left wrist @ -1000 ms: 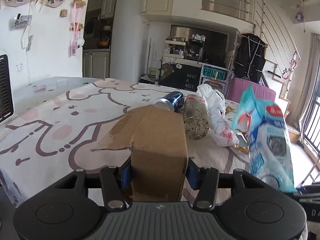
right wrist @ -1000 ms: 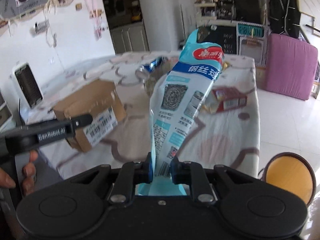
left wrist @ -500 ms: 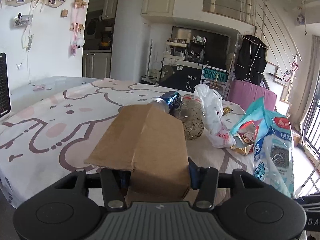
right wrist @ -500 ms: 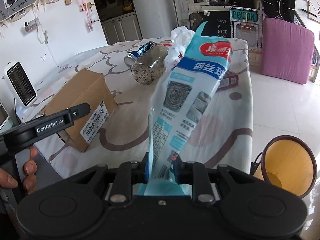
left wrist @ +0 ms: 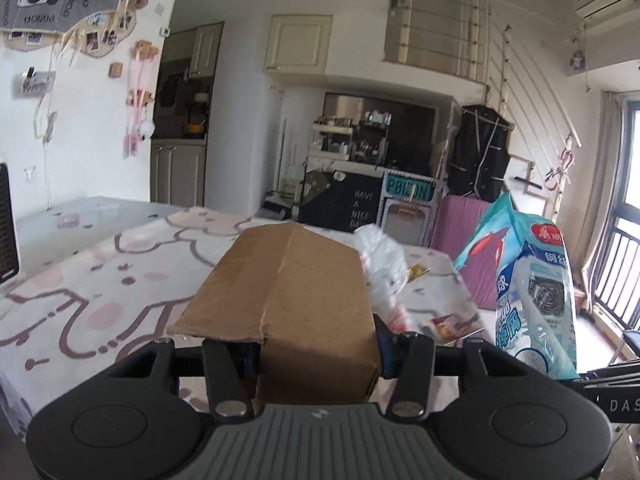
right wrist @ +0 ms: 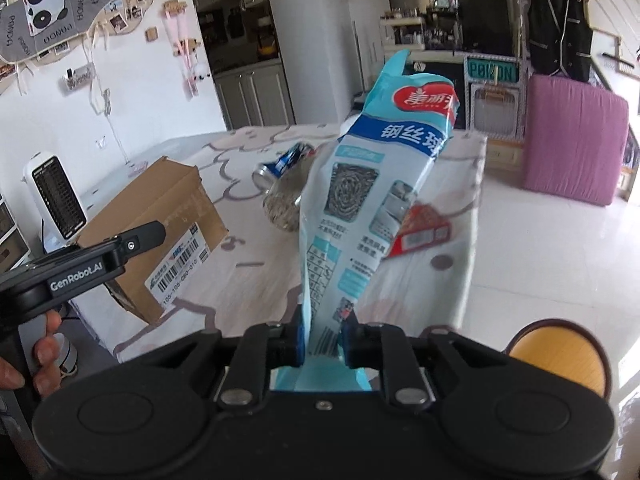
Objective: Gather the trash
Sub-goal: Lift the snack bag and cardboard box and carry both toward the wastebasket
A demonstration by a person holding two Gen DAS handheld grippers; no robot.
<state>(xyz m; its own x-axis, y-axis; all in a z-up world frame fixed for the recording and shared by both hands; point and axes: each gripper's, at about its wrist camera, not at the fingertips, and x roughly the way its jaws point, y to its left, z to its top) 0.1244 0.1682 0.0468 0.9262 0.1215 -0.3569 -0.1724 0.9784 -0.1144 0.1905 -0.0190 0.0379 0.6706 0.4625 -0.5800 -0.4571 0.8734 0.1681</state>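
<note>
Between the fingers of the left gripper (left wrist: 316, 350) sits a cardboard box (left wrist: 296, 304), clamped on both side walls and raised off the tablecloth (left wrist: 88, 292). Right gripper (right wrist: 322, 342): fingers pinched on the lower edge of a blue steel-wool bag (right wrist: 368, 200), standing upright above them. Beyond its fingertips lie a can (right wrist: 286, 162), a jar (right wrist: 286, 202) and a red wrapper (right wrist: 422, 230).

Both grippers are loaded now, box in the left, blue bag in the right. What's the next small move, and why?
Probably swing the right gripper toward the round bin on the floor at lower right and release there. It is clamped on the blue bag, which hangs clear of the table, and the bin's mouth looks open. The left gripper can hold the cardboard box meanwhile.
</note>
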